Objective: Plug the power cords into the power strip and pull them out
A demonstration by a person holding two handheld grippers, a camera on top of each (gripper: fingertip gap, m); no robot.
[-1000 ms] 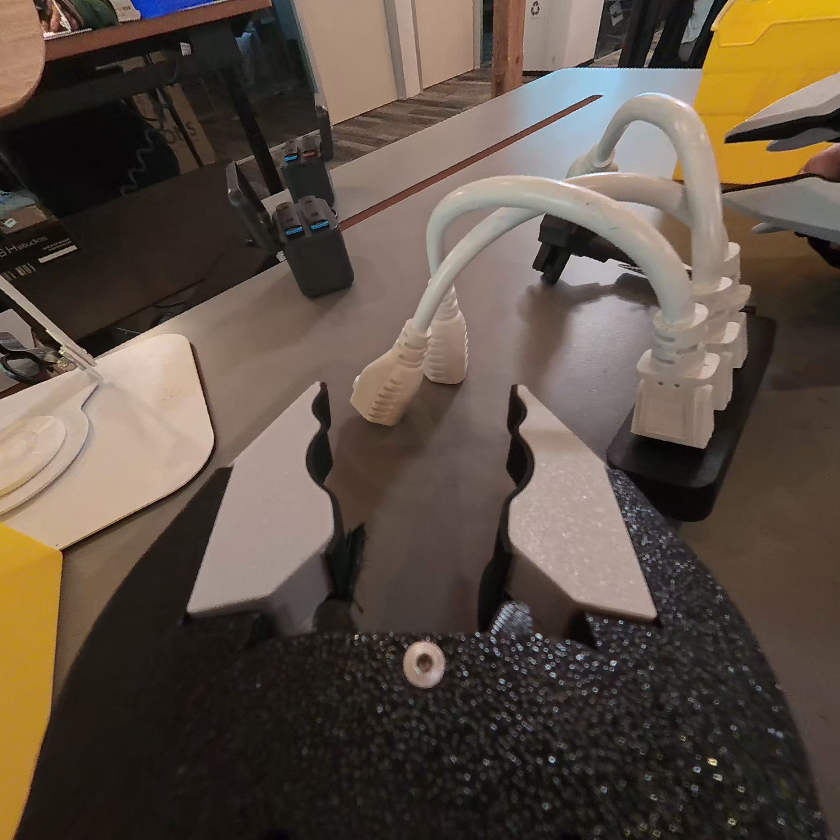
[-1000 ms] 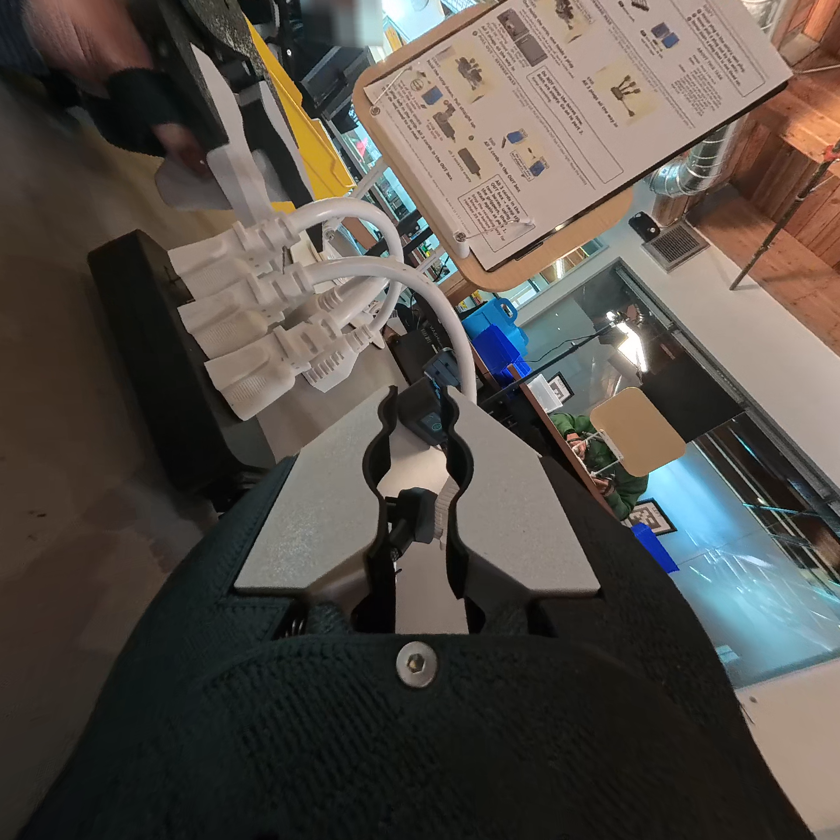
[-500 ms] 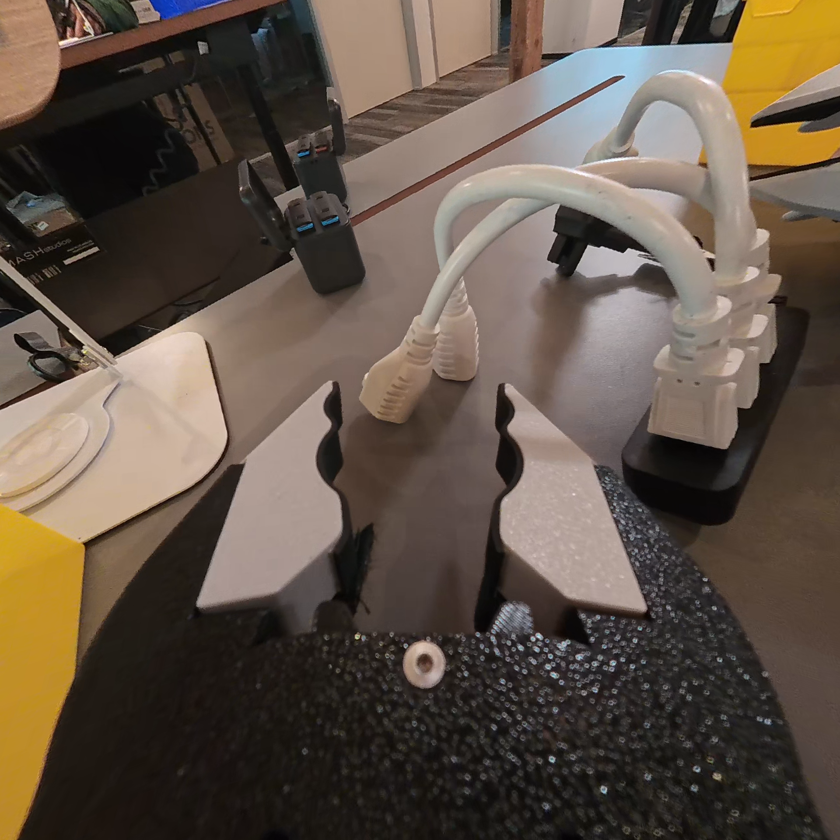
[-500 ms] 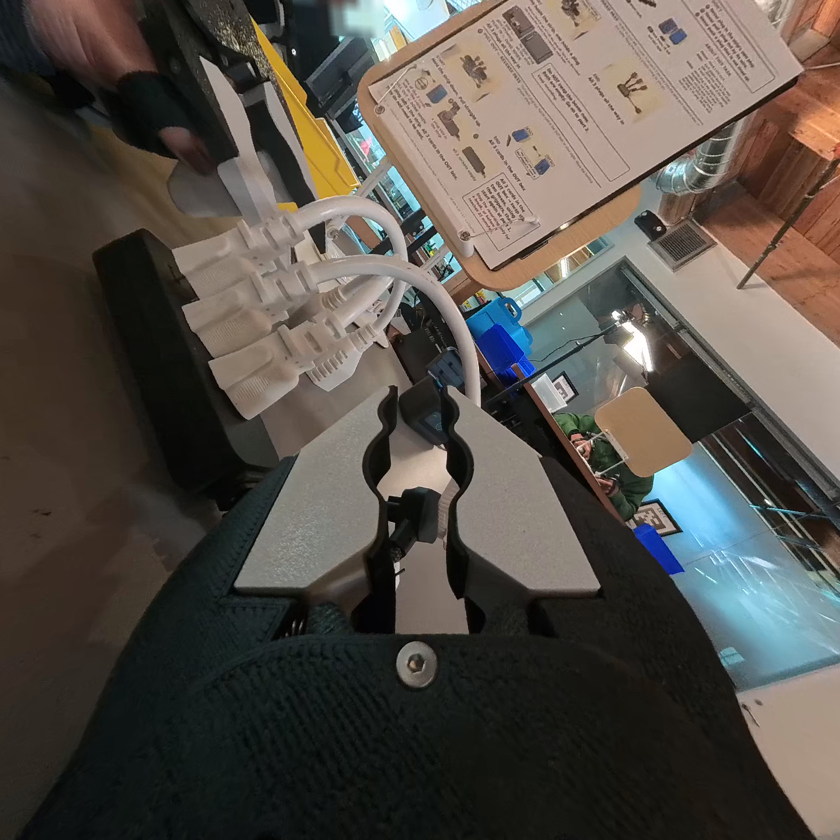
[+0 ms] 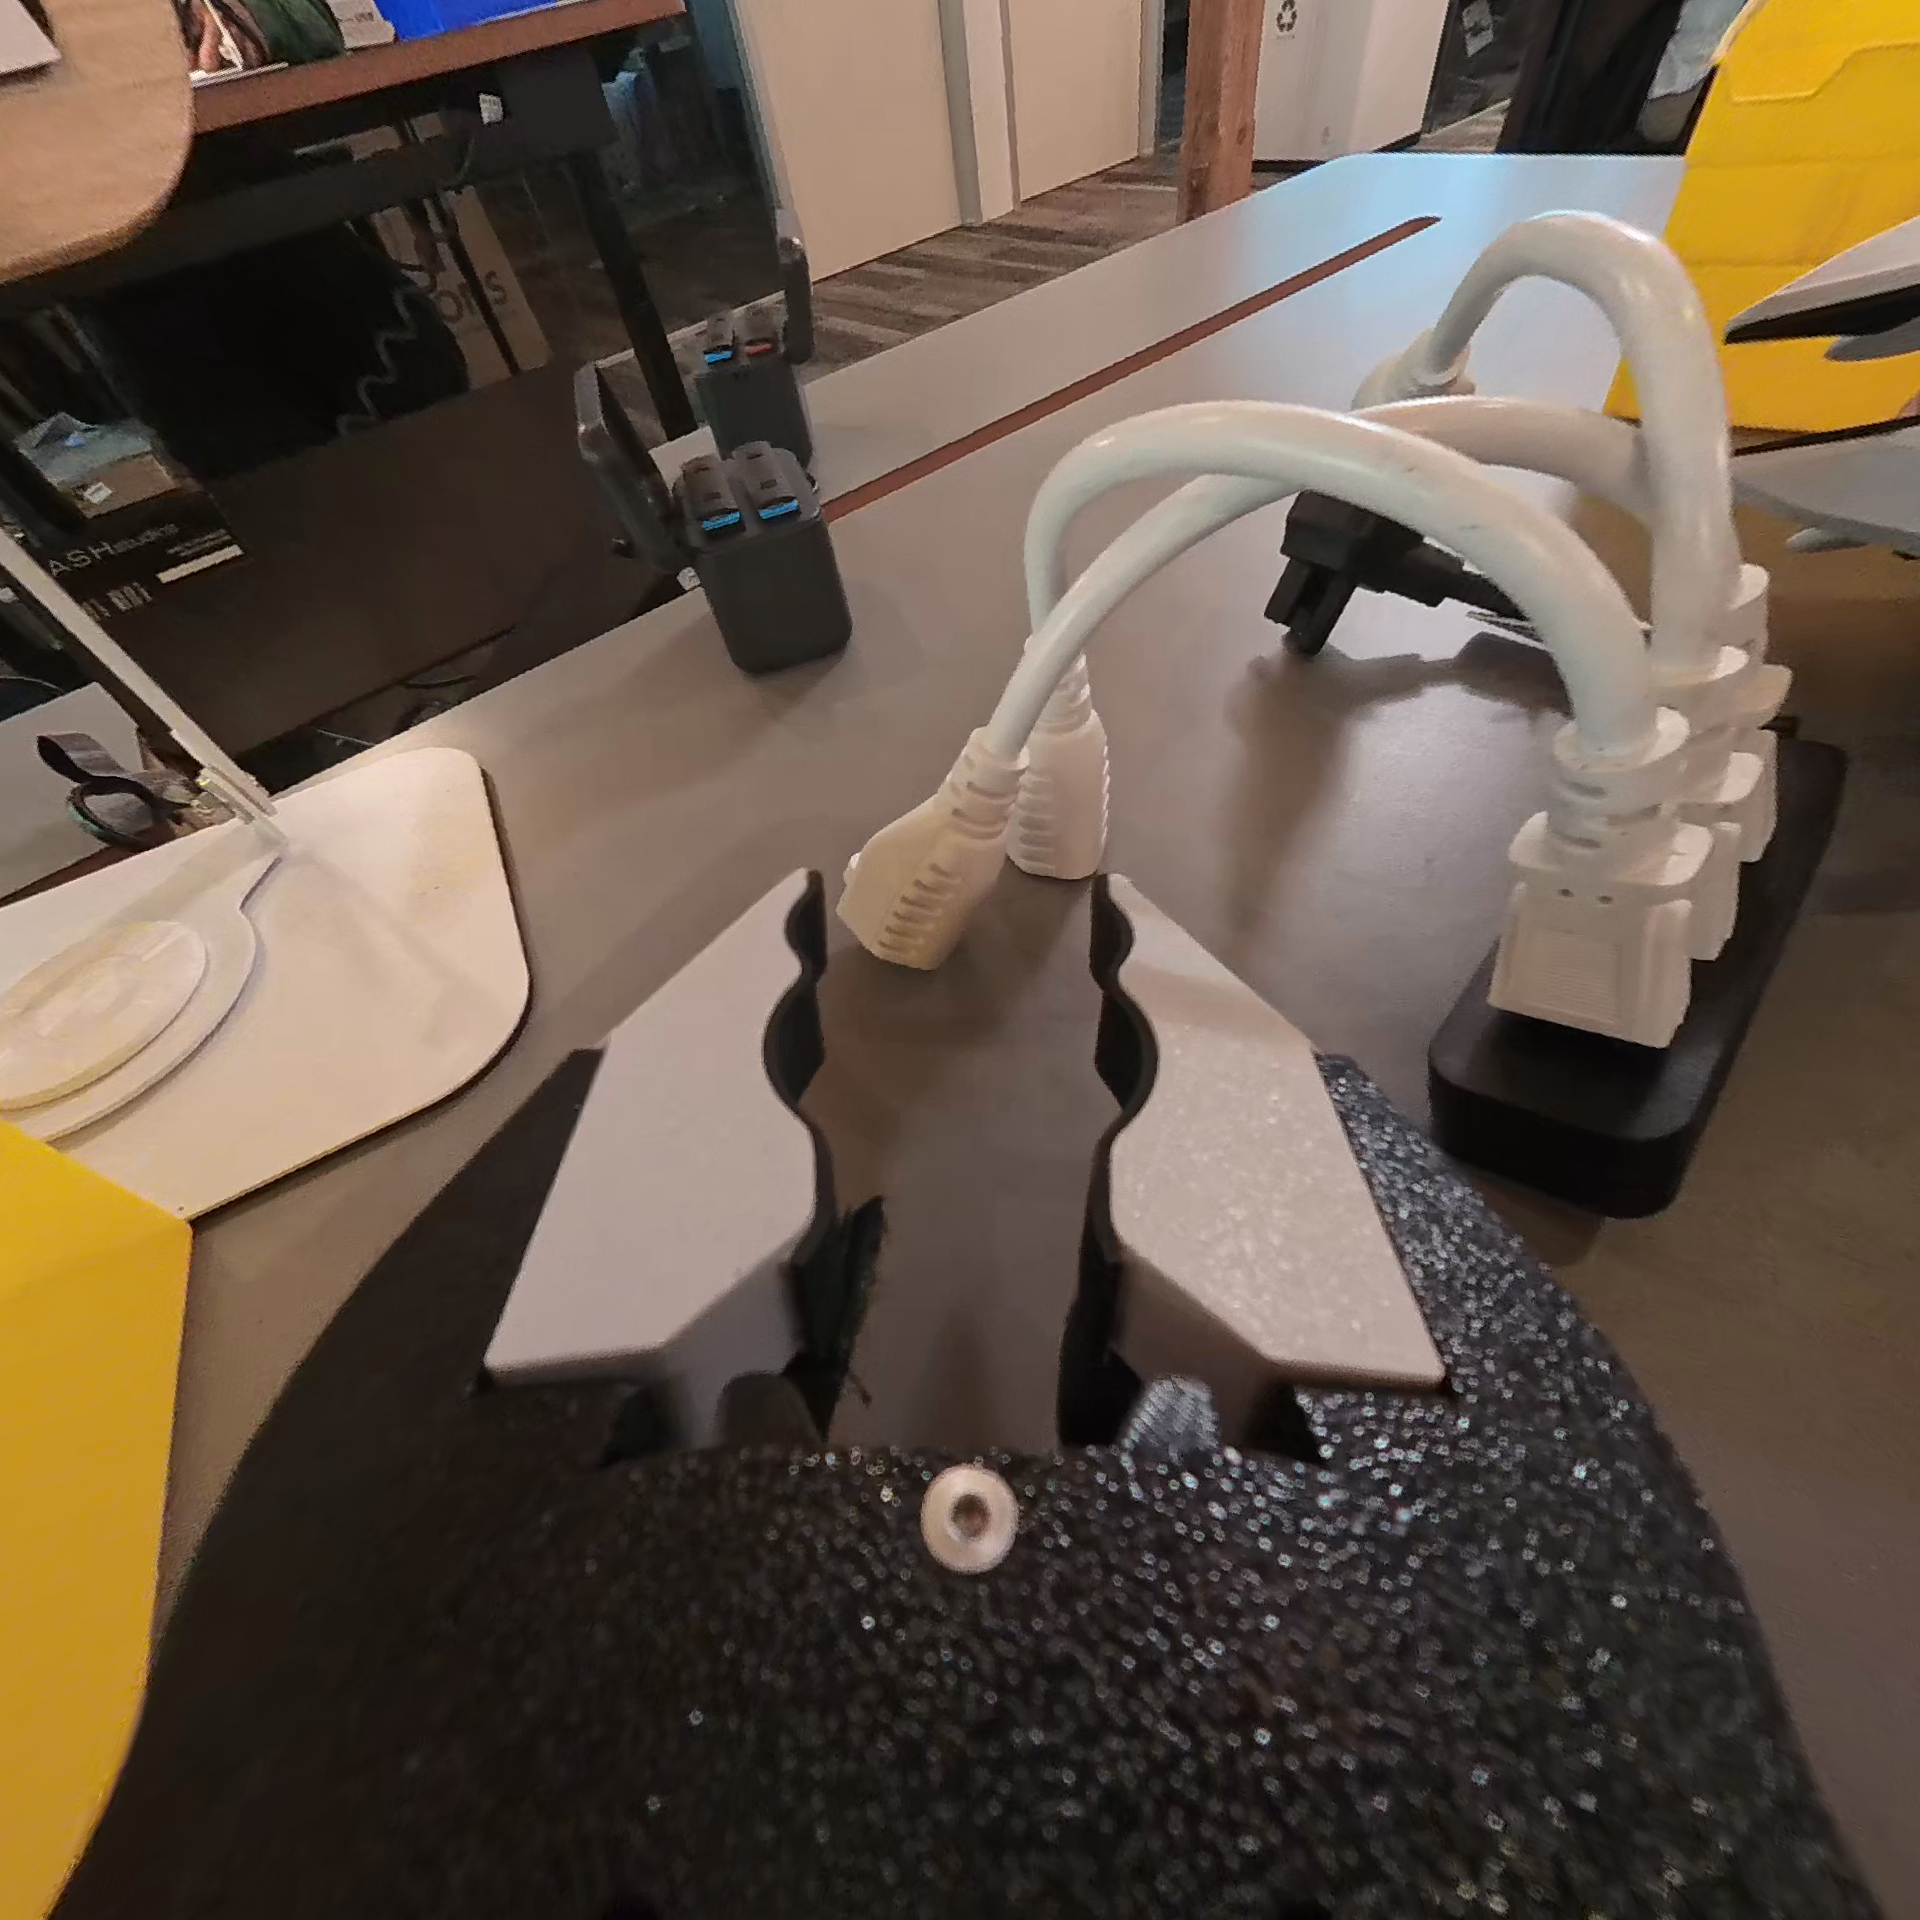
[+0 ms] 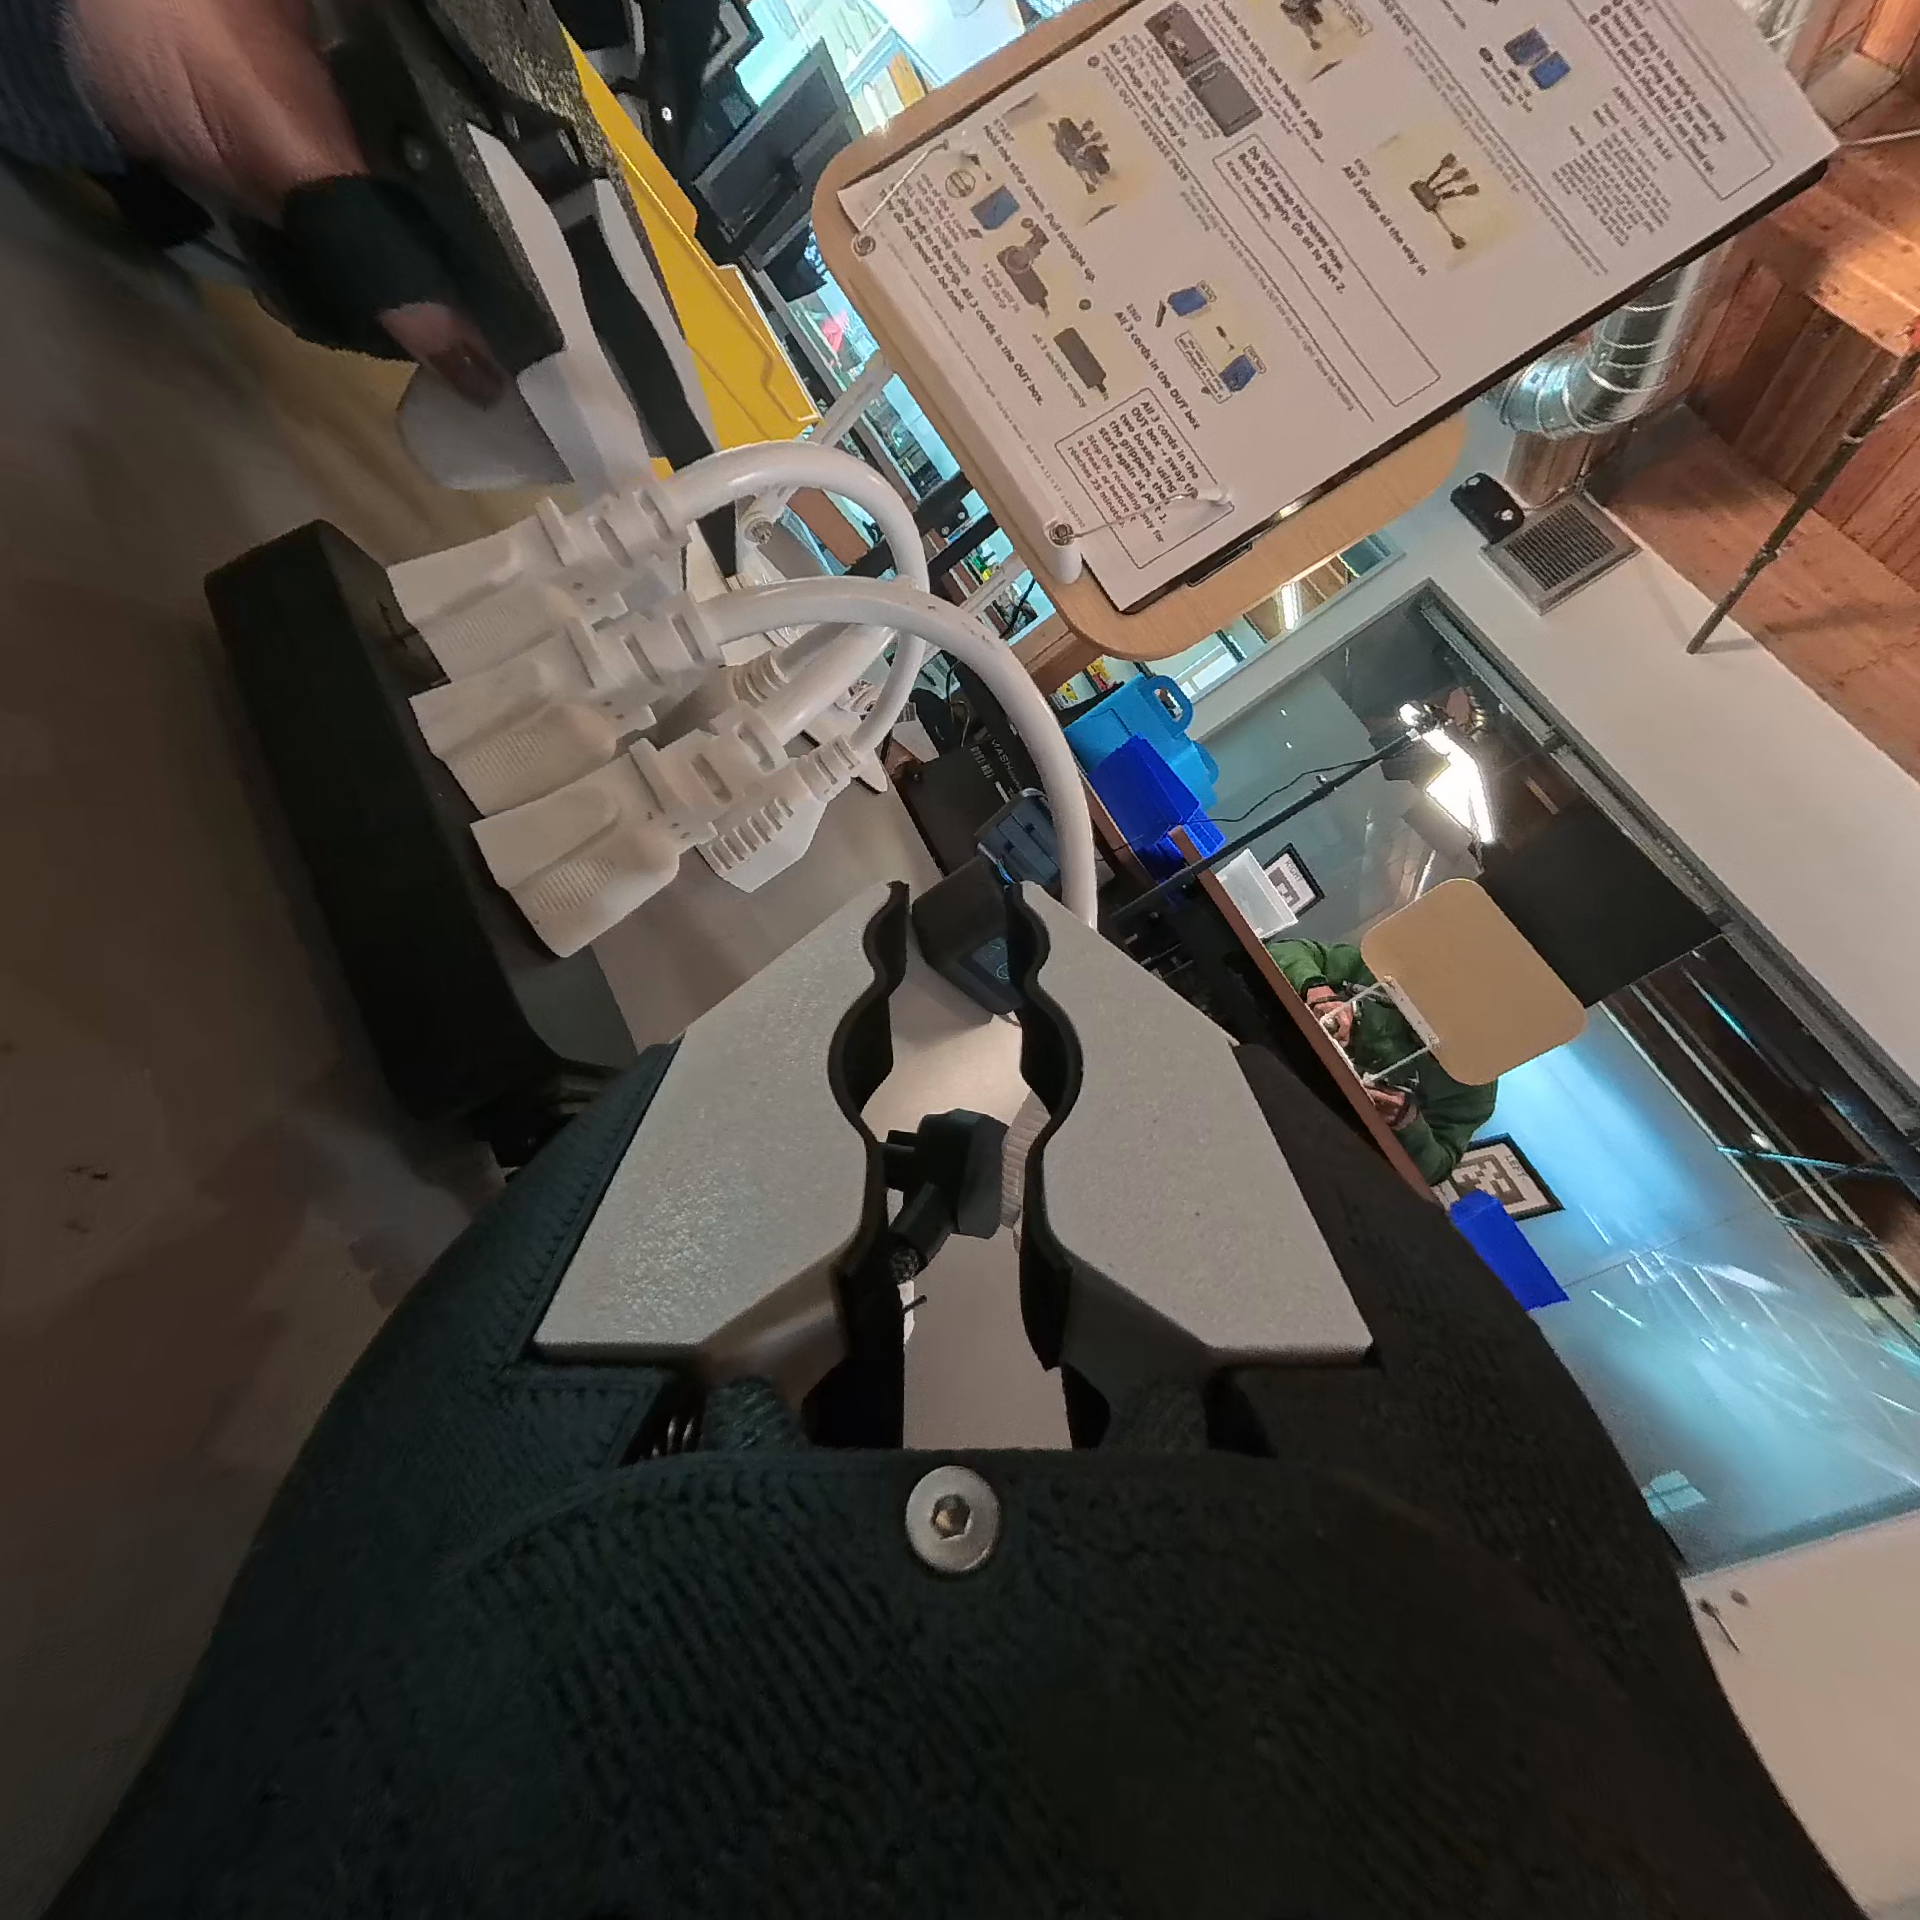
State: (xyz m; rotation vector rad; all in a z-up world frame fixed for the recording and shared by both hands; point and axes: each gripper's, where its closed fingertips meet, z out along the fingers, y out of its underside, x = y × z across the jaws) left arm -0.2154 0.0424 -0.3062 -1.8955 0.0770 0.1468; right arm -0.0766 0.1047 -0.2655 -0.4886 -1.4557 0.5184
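Note:
A black power strip (image 5: 1621, 1101) lies on the grey table at the right, with three white plugs (image 5: 1590, 956) seated in it. Their white cords (image 5: 1299, 457) arch left to loose socket ends (image 5: 914, 894) resting on the table. My left gripper (image 5: 956, 925) is open and empty, with its fingertips just short of the nearest loose end. My right gripper (image 6: 956, 904) is turned on its side beside the strip (image 6: 343, 831), its jaws a narrow gap apart and holding nothing. The strip's own black plug (image 5: 1320, 592) lies on the table beyond.
Two dark grey battery cases (image 5: 769, 582) stand behind the loose ends. A white stand base (image 5: 312, 956) and a yellow bin (image 5: 62, 1507) are at the left, and another yellow bin (image 5: 1808, 156) is at the far right. An instruction board (image 6: 1299, 260) stands above the table.
My left gripper has moved forward toward the loose cord ends and its jaws have narrowed a little. The right gripper has barely moved.

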